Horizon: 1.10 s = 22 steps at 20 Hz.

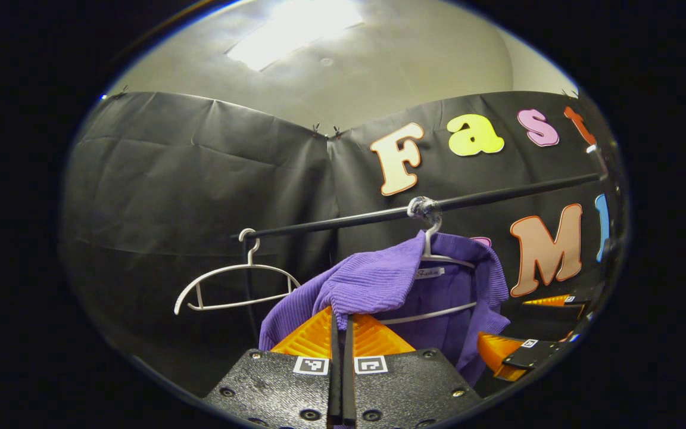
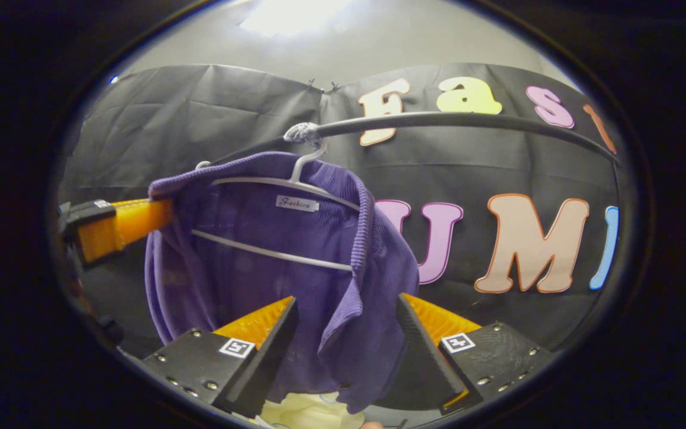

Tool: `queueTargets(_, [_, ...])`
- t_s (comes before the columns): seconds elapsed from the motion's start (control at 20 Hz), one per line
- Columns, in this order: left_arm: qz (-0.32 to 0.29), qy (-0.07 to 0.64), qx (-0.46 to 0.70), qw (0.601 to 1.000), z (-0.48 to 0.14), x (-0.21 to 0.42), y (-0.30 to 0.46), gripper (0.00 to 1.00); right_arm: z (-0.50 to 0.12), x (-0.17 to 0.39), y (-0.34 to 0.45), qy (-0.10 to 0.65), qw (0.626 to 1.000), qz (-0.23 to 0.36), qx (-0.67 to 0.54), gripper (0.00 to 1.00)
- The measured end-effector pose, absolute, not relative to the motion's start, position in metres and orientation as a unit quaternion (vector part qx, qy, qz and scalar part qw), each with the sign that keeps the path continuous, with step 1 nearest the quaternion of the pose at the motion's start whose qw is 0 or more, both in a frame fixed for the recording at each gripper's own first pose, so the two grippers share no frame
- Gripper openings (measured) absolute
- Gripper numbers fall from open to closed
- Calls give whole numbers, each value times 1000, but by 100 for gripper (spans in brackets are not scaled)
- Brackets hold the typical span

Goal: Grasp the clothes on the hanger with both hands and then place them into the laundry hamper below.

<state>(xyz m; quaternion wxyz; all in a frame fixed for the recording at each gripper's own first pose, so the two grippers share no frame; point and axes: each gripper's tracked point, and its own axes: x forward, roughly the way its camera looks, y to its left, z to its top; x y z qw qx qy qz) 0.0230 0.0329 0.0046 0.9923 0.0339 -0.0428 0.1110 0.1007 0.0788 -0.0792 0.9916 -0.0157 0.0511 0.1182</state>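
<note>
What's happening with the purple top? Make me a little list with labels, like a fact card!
garment: purple ribbed top, hanging on a white hanger
rail: black rod carrying that hanger
spare hanger: empty white hanger on the same rod, beside the top
left gripper: fingers shut, pinching a fold of the top's shoulder
right gripper: fingers wide apart, the top's lower edge hanging between them, not squeezed
below: something pale yellow under the top; cannot tell what it is
</note>
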Motion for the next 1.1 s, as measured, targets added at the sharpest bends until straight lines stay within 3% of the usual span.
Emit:
queueTargets(0.3, [121, -41, 53, 990, 5, 25, 44, 1, -106, 136, 80, 70, 993, 91, -19, 98])
queueTargets(0.45, [126, -44, 59, 989, 8, 25, 48, 1, -114, 149, 79, 73, 994, 81, -24, 81])
queueTargets(0.6, [135, -44, 61, 988, 8, 26, 55, 1, -120, 157, 74, 83, 994, 71, -31, 53])
queueTargets(0.65, [138, -43, 61, 988, 7, 26, 57, 0, -123, 159, 73, 85, 993, 70, -31, 51])
queueTargets(0.8, [144, -42, 65, 987, 6, 27, 59, 1, -125, 163, 61, 84, 994, 48, -45, 13])
queueTargets(0.85, [146, -42, 66, 986, 6, 28, 60, 1, -125, 163, 56, 86, 994, 42, -51, 6])
queueTargets(1.1, [158, -40, 70, 984, 5, 29, 69, 4, -106, 166, 13, 59, 995, -20, -73, 6])
